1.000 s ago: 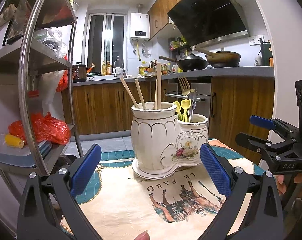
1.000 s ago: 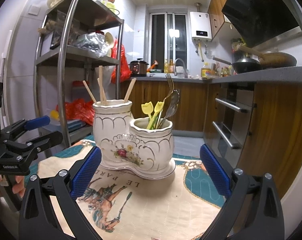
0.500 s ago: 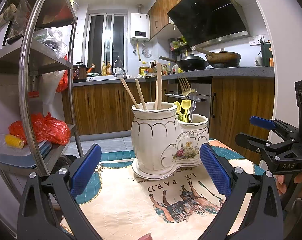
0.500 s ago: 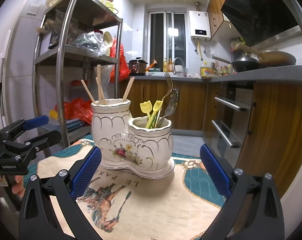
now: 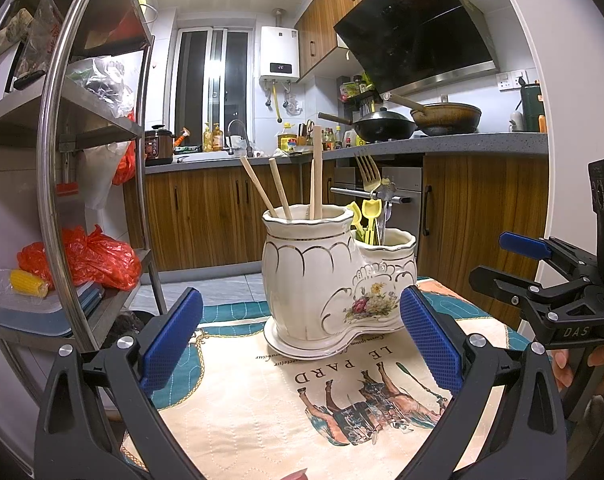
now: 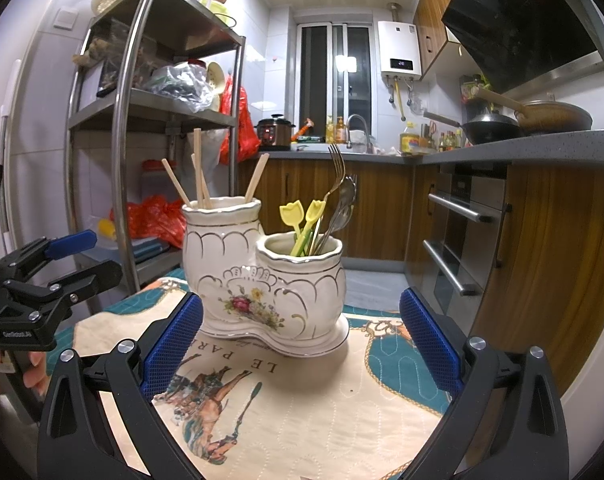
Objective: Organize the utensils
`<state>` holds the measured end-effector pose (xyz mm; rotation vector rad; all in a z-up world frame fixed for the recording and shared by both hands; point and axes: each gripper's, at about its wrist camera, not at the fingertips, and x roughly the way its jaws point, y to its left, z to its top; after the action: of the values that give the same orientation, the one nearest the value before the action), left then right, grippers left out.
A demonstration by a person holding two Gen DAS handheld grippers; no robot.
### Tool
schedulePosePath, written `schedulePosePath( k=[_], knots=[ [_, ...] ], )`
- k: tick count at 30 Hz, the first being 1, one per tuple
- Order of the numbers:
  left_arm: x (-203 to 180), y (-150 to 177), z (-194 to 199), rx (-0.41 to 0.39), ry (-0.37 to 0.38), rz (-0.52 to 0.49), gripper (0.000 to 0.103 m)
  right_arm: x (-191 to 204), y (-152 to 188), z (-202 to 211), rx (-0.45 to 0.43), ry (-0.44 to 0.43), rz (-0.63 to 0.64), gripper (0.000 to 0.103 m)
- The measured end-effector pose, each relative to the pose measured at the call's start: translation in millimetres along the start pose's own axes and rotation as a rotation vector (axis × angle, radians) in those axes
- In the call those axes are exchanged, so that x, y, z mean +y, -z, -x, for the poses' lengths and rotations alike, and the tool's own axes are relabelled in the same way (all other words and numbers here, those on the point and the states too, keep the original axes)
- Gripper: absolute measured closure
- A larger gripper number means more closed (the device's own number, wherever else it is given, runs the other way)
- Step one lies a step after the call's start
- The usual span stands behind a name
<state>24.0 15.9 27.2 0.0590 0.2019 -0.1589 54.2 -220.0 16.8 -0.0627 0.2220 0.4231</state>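
A white double ceramic utensil holder [image 5: 334, 280] stands on the horse-print tablecloth [image 5: 302, 408]; it also shows in the right wrist view [image 6: 262, 276]. Wooden chopsticks [image 5: 316, 172] stand in its taller cup. A metal fork [image 6: 336, 184], a spoon and yellow tulip picks [image 6: 302, 216] stand in the lower cup. My left gripper [image 5: 300, 340] is open and empty, just in front of the holder. My right gripper [image 6: 300, 340] is open and empty, facing the holder from the other side; it also shows at the right edge of the left wrist view [image 5: 542, 280].
A steel shelf rack [image 5: 54, 160] with bags and boxes stands left of the table. Wooden cabinets and an oven [image 6: 458, 248] run along the right. Pans [image 5: 386, 124] sit on the counter behind.
The right wrist view has shifted slightly, so the holder sits a little lower and nearer. Both grippers stay open and empty; the left view is unchanged.
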Motion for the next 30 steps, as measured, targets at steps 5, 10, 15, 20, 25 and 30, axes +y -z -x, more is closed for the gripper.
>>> schedulePosePath(
  k=[5, 10, 15, 20, 25, 30],
  knots=[
    [0.4, -0.3, -0.6, -0.003, 0.004, -0.005, 0.006, 0.4, -0.3, -0.1, 0.0, 0.0, 0.0, 0.005],
    [0.4, -0.3, -0.7, -0.001, 0.003, -0.002, 0.006, 0.0, -0.4, -0.1, 0.001, 0.0, -0.001, 0.005],
    [0.6, -0.5, -0.7, -0.002, 0.004, -0.003, 0.006, 0.2, -0.5, -0.1, 0.0, -0.001, 0.0, 0.005],
    [0.9, -0.3, -0.9, -0.002, 0.004, -0.003, 0.006, 0.1, -0.6, -0.1, 0.001, -0.001, 0.0, 0.005],
    [0.2, -0.3, -0.2, -0.003, 0.009, -0.006, 0.006, -0.1, -0.6, -0.2, 0.002, 0.0, 0.0, 0.005],
    [-0.9, 0.3, 0.6, -0.006, 0.012, -0.016, 0.006, -0.6, -0.6, -0.1, 0.003, 0.0, -0.001, 0.005]
  ],
)
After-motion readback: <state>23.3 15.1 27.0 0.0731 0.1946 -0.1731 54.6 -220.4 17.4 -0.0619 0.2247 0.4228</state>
